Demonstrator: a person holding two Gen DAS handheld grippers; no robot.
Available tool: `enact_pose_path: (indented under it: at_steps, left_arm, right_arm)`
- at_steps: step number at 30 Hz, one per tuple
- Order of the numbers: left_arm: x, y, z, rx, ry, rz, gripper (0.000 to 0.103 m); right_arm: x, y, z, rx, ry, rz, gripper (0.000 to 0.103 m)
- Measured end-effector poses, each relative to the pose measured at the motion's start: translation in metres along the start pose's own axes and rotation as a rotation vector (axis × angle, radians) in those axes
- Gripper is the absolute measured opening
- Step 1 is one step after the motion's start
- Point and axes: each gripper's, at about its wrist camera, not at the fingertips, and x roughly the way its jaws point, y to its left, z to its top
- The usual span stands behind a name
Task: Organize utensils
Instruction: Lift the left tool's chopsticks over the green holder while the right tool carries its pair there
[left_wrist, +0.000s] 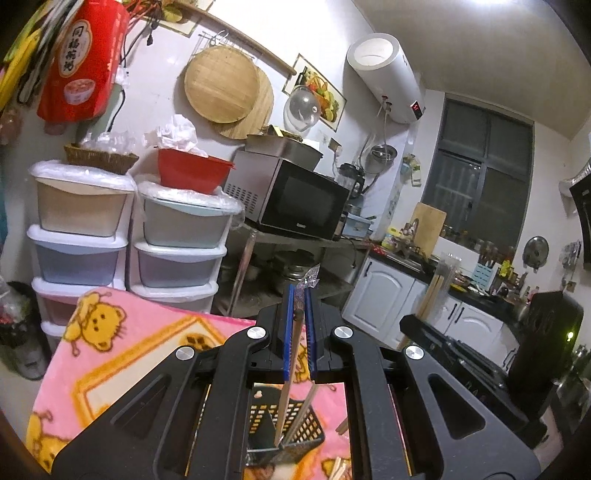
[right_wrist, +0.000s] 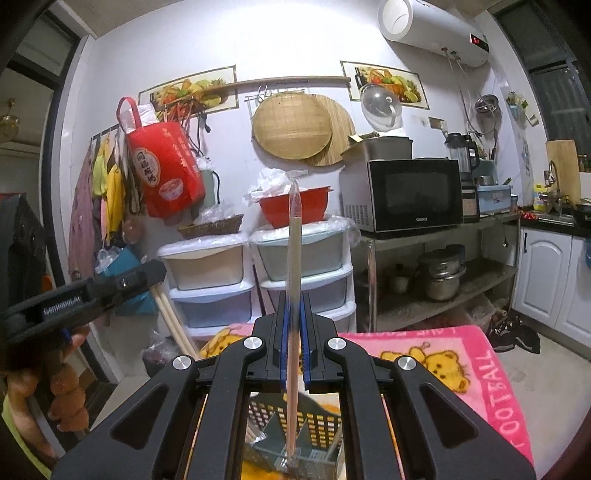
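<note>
My left gripper (left_wrist: 300, 312) is shut on a pair of wooden chopsticks (left_wrist: 291, 362) that hang down, their lower ends inside a black mesh utensil basket (left_wrist: 295, 424). My right gripper (right_wrist: 294, 314) is shut on a long plastic-wrapped pair of chopsticks (right_wrist: 294, 258), held upright, its lower end reaching into the same basket (right_wrist: 314, 424). The basket stands on a pink bear-print blanket (left_wrist: 110, 350). The left gripper also shows in the right wrist view (right_wrist: 122, 284) with its chopsticks below it. The right gripper body shows in the left wrist view (left_wrist: 443, 332).
Loose chopsticks (left_wrist: 341, 469) lie on the blanket by the basket. Stacked plastic drawers (right_wrist: 258, 273) stand behind the blanket. A microwave (right_wrist: 413, 192) sits on a metal shelf rack. White cabinets (left_wrist: 388, 295) and a counter run to the right.
</note>
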Motion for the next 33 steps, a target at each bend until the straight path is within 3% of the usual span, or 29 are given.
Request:
enact_pose_path:
  at_steps: [16,33]
  left_arm:
    - [0.031,0.010,-0.025,0.026,0.015,0.035,0.004]
    - [0.053,0.015,-0.062,0.031,0.077,0.004,0.004]
  right_arm:
    - [0.043,-0.015,-0.030,0.004,0.010,-0.004,0.006]
    - [0.072,-0.018,-0.068,0.018,0.057,-0.022,0.006]
